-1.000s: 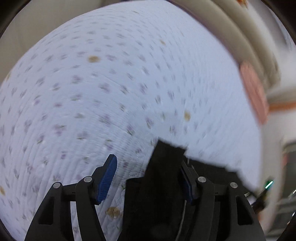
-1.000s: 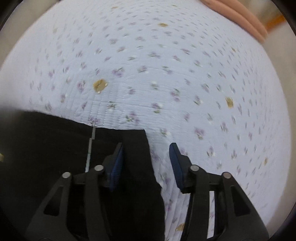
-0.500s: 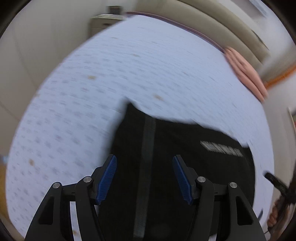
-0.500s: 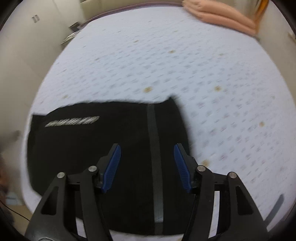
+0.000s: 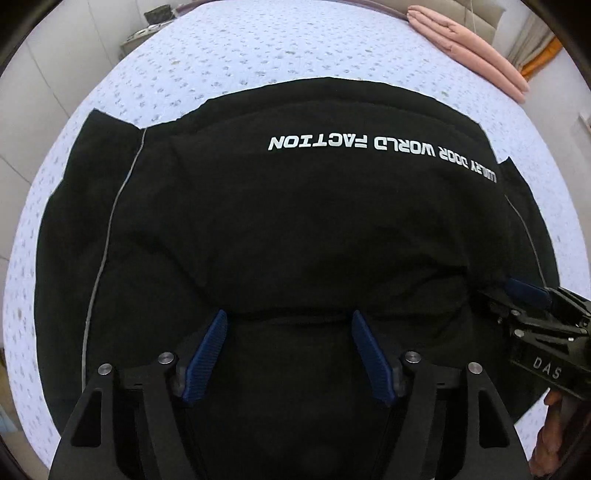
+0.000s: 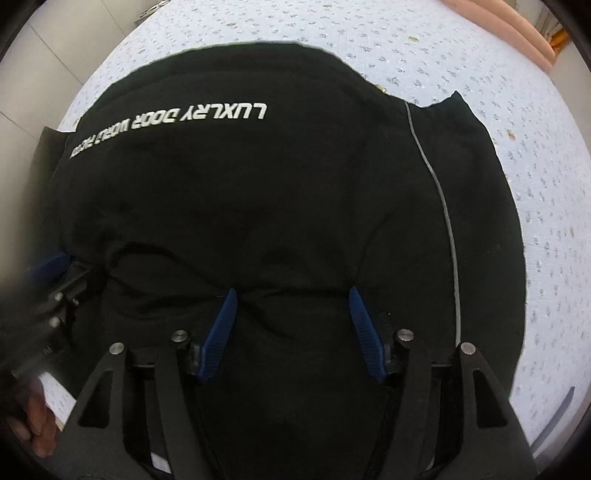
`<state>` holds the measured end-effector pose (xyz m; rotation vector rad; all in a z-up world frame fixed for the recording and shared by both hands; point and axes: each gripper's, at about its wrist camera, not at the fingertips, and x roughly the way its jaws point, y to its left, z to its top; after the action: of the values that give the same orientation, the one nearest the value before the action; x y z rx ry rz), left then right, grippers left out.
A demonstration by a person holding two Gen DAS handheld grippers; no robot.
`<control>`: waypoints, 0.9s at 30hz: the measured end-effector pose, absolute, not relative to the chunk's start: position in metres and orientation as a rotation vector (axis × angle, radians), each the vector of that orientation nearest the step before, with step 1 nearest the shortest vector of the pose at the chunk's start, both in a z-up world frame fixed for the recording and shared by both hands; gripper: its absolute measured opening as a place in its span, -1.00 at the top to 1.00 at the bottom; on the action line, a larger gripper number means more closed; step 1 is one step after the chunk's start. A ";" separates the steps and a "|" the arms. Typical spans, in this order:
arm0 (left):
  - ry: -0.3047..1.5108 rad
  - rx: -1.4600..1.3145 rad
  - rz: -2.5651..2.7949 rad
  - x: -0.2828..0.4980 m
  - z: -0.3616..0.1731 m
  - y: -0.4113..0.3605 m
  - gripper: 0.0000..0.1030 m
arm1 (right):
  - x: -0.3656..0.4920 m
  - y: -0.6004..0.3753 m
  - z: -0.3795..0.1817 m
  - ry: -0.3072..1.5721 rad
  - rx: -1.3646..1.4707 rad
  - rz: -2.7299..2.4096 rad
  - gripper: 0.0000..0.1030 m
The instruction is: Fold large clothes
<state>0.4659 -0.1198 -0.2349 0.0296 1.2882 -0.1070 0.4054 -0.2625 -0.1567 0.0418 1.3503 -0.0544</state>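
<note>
A black garment [image 5: 295, 221] with white lettering [image 5: 369, 146] lies spread flat on a pale floral bedspread [image 5: 221, 48]; a thin grey stripe runs down each side. My left gripper [image 5: 289, 314] hovers over the garment's near part, jaws opening, and a low fold of cloth runs between the blue pads [image 5: 207, 354] without being pressed. My right gripper [image 6: 292, 291] stands the same way beside it, jaws opening over the black garment [image 6: 295, 203], with nothing pinched. Each gripper shows in the other's view: right gripper [image 5: 524, 291], left gripper [image 6: 55, 262].
Folded pink bedding [image 5: 469, 48] lies at the bed's far right corner. A small cabinet [image 5: 155, 18] stands past the far left corner beside pale wall panels. A hand [image 5: 554, 417] holds the right gripper's handle. Bedspread [image 6: 535, 184] shows right of the garment.
Both grippers moved from the garment's side edges, where black cloth lay against one finger each, to over its near middle. Both jaws stand wider and the lettering is now in view.
</note>
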 end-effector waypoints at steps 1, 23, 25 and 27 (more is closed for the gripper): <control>1.287 0.035 -0.099 0.466 -0.234 -0.121 -0.42 | 0.405 -0.263 -0.155 1.349 0.040 -0.056 -0.19; 1.272 0.024 0.051 0.410 -0.214 -0.095 -0.45 | 0.338 -0.278 -0.130 1.373 0.044 0.001 -0.20; 1.279 0.001 0.043 0.411 -0.209 -0.092 -0.45 | 0.337 -0.286 -0.124 1.369 0.077 0.009 -0.20; 1.277 -0.007 0.048 0.412 -0.202 -0.087 -0.46 | 0.332 -0.295 -0.114 1.350 0.089 0.000 -0.21</control>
<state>0.4117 -0.0870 -0.2019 -0.0074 1.2766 0.0475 0.3321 -0.2954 -0.1137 0.0887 1.3495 -0.0002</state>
